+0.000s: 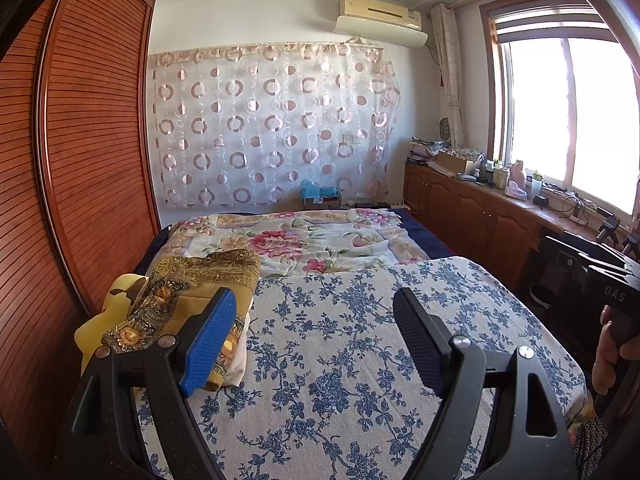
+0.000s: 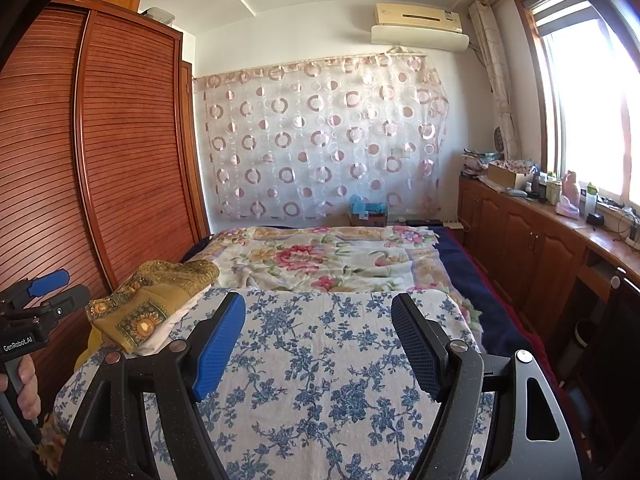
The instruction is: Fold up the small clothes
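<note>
Here is the folded stack of small clothes (image 1: 192,292), a mustard-gold fabric with ornate patterned borders lying over a white piece and a pale yellow one, and it sits at the left edge of the bed, right beside the tall reddish-brown slatted wooden wardrobe (image 1: 88,140). It rests partly on the white cloth printed with blue flowers (image 1: 340,340) that covers the near end of the bed. The left gripper (image 1: 316,336) hangs just above that cloth, its jaws wide apart with nothing between them, its blue pad (image 1: 210,344) overlapping the stack in view. The right gripper (image 2: 318,344) hovers over the same blue-flowered cloth, its jaws likewise apart and empty. Beyond lies a pink-and-cream floral blanket (image 2: 320,260), then a sheer curtain with pink rings (image 2: 320,136) across the far wall, and low brown wooden cabinets (image 2: 520,232) below the bright window.
</note>
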The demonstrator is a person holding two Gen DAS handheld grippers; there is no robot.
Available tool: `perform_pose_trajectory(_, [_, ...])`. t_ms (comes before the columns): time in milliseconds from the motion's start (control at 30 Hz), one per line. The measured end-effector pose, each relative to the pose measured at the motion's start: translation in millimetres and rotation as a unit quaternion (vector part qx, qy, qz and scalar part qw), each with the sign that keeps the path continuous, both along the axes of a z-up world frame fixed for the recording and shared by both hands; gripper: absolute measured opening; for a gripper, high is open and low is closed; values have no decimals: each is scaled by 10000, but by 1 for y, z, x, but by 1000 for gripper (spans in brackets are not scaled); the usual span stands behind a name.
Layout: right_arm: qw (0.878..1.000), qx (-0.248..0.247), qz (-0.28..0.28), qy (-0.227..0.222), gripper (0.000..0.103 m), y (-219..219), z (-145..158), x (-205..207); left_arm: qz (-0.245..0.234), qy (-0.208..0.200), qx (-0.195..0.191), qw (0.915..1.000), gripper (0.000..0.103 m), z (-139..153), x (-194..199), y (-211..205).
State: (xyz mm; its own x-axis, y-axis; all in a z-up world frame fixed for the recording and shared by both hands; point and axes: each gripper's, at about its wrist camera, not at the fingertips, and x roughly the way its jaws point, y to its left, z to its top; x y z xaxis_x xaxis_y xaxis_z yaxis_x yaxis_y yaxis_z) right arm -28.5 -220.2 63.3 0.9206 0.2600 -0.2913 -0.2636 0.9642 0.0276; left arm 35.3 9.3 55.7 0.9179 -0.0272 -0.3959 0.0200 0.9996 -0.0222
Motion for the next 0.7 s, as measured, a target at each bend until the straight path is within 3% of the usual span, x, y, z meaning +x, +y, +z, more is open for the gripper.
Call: perform_pose_trajectory(700, [10000, -2, 3, -7, 77, 0, -1, 0, -3, -41, 26, 10000, 81, 2, -2, 0])
